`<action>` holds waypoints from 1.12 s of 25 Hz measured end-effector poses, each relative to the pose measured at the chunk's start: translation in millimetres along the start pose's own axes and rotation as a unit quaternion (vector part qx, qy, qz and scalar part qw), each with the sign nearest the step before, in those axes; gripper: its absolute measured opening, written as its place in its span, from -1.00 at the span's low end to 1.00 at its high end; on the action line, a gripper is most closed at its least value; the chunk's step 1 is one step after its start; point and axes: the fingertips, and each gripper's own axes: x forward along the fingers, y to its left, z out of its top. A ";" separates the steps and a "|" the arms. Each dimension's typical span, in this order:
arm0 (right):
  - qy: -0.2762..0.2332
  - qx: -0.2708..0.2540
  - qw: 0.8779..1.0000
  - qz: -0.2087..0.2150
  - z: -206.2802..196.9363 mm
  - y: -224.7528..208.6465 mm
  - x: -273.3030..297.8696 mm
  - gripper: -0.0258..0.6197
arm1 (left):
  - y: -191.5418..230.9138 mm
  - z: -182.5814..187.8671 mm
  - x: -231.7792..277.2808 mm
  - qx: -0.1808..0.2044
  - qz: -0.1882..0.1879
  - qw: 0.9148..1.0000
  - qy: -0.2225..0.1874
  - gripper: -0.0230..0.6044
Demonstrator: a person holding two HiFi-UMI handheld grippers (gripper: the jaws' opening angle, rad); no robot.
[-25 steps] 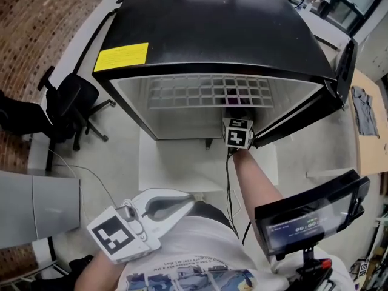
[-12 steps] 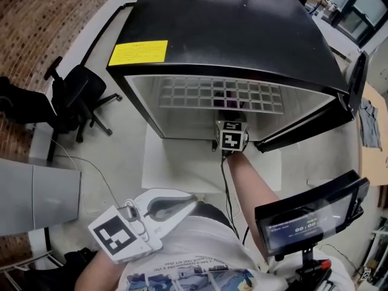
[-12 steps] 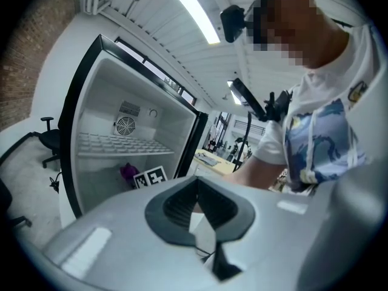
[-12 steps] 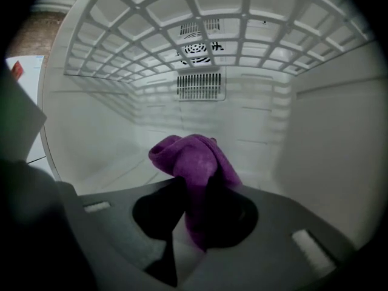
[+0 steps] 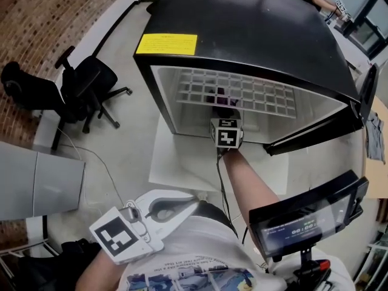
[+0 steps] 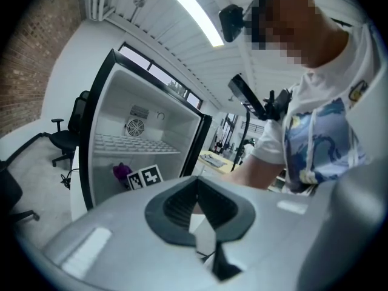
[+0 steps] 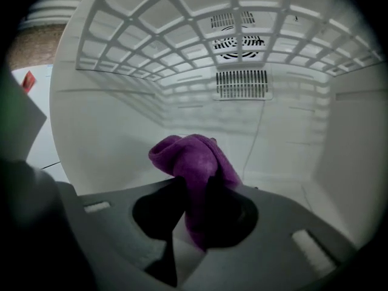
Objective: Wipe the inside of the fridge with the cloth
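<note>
purple cloth [image 7: 195,160] pinched in right gripper [image 7: 197,206], inside fridge [image 5: 242,29] below shelf [image 5: 254,94]. left gripper [image 6: 196,204] pressed together, empty, low by shirt [image 5: 200,265].

right gripper [image 7: 193,204] | slides the cloth [image 5: 222,96] left under the shelf [image 5: 242,91], from the fridge's [image 5: 242,32] door side toward its middle | view swings left, office chair [image 5: 85,82] shows more fully
</note>
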 end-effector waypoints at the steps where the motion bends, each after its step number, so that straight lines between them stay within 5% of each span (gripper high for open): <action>1: 0.000 -0.001 1.000 0.007 1.5 7.0 2.0 -0.67 | 0.4 -0.9 -2.4 -0.002 0.005 1.000 -0.001 -0.91; 17: -0.013 0.066 0.991 0.113 16.8 93.7 20.0 -0.67 | 2.7 -10.1 -30.8 -0.008 0.051 0.999 -0.004 -0.91; 28: -0.061 0.070 0.993 0.079 37.5 45.7 -18.8 -0.67 | -9.8 -8.4 -23.4 0.004 0.011 1.000 -0.002 -0.91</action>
